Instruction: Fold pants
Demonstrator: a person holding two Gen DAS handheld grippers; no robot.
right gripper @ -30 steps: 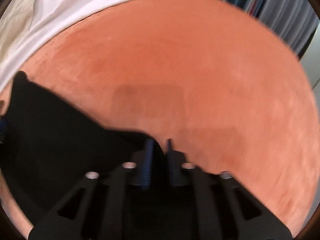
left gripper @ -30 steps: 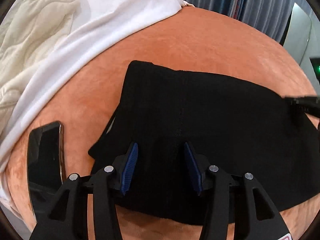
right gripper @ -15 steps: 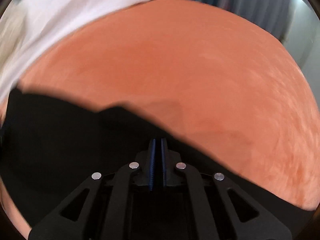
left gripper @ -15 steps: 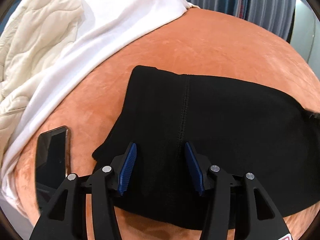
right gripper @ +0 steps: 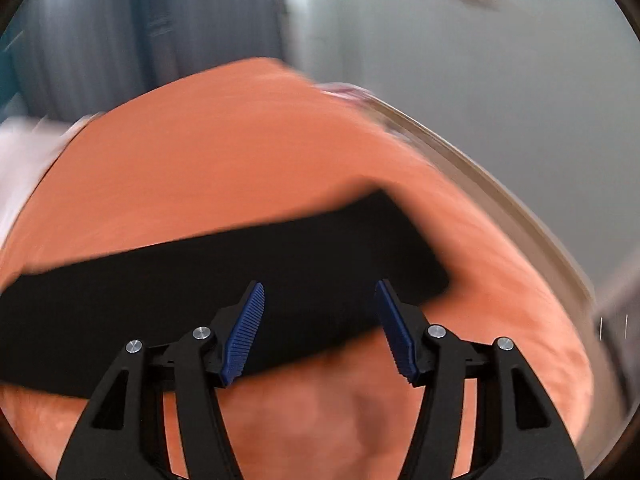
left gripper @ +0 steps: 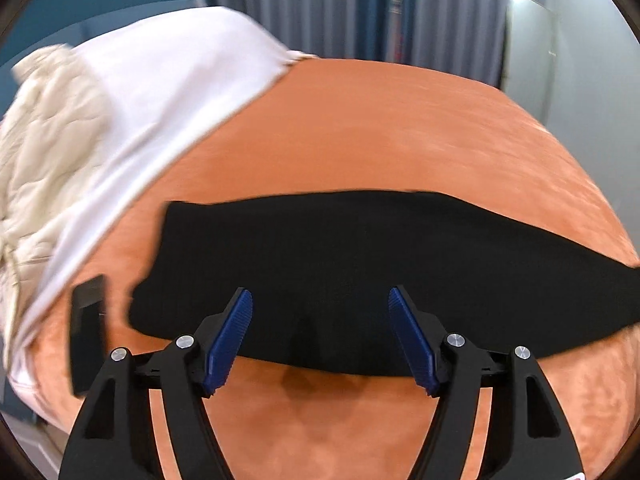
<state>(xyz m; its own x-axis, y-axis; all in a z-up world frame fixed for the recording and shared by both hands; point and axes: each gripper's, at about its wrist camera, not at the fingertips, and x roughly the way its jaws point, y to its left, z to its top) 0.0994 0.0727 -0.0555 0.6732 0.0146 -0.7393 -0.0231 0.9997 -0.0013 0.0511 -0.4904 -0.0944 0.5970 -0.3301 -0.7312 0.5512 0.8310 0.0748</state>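
Observation:
The black pants (left gripper: 360, 264) lie folded into a long flat band across the orange bed cover (left gripper: 380, 132). In the right wrist view the pants (right gripper: 248, 272) show as the same dark band, with their right end near the cover's edge. My left gripper (left gripper: 320, 336) is open and empty, raised just in front of the pants' near edge. My right gripper (right gripper: 319, 328) is open and empty too, held above the near edge of the band. Both views are blurred by motion.
A black phone (left gripper: 86, 328) lies on the cover to the left of the pants. A white sheet (left gripper: 160, 92) and a cream quilt (left gripper: 44, 152) are piled at the back left. Curtains (left gripper: 340, 8) hang behind. The bed's right edge (right gripper: 500, 200) drops off near a grey wall.
My right gripper has opened and let go of the pants, then pulled back. My left gripper has opened wider and drawn back and up. The pants now lie flat as a narrower band.

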